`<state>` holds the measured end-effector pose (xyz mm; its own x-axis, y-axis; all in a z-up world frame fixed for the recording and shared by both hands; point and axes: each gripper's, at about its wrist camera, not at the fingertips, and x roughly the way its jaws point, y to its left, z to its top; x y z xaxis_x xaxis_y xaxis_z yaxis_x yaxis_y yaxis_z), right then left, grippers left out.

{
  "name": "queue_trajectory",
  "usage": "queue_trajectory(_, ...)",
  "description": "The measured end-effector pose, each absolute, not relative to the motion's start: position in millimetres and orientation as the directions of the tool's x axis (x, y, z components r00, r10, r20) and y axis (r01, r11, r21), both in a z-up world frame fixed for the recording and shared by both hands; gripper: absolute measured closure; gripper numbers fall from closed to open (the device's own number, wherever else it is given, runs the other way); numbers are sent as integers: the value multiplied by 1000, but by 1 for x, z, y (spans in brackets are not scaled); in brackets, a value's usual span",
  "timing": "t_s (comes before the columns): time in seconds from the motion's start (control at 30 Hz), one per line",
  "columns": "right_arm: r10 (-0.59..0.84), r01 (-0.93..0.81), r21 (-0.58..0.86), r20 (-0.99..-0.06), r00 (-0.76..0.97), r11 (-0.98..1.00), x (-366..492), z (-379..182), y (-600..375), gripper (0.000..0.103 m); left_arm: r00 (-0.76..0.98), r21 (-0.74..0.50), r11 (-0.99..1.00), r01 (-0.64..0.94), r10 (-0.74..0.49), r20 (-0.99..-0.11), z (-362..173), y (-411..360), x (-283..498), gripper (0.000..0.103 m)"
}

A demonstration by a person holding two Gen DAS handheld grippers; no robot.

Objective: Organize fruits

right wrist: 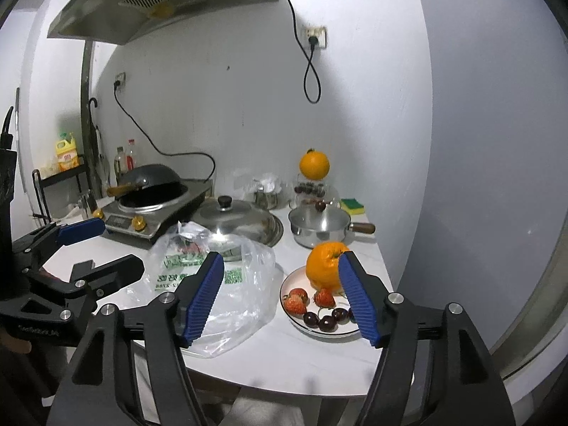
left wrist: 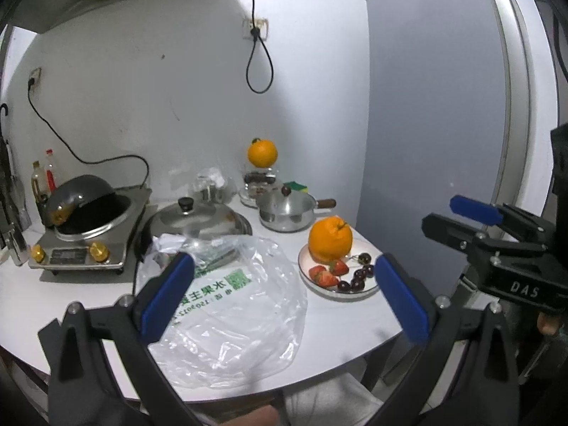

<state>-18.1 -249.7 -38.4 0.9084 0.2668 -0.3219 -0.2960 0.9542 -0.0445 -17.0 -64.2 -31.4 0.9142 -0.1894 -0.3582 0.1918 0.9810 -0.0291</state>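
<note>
A white plate (left wrist: 369, 289) near the table's right edge holds an orange (left wrist: 330, 238), strawberries (left wrist: 325, 277) and dark cherries (left wrist: 358, 278); it also shows in the right wrist view (right wrist: 294, 321). A second orange (left wrist: 262, 152) sits on a glass jar at the back. A clear plastic bag (left wrist: 245, 319) with green print lies in front. My left gripper (left wrist: 284, 293) is open and empty above the bag. My right gripper (right wrist: 284, 296) is open and empty, held near the plate; it shows at the right of the left wrist view (left wrist: 458, 220).
An induction cooker with a dark wok (left wrist: 88, 213) stands at the left. A steel lid (left wrist: 195, 218) and a small pot (left wrist: 287, 211) with a wooden handle sit behind the bag. A green-yellow sponge (right wrist: 352, 206) lies at the back. A grey door (left wrist: 436, 106) is at the right.
</note>
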Motion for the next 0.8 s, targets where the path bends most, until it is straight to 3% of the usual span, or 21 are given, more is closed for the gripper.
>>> queue_trajectory(0.43, 262, -287, -65, -256, 930, 956, -55, -23, -250, 32, 954, 11, 989, 146, -138, -265, -1, -59, -60, 1)
queue_trajectory(0.8, 267, -295, -74, -255, 929, 953, -53, -22, -249, 32, 956, 16, 989, 144, -135, -262, -1, -61, -59, 1)
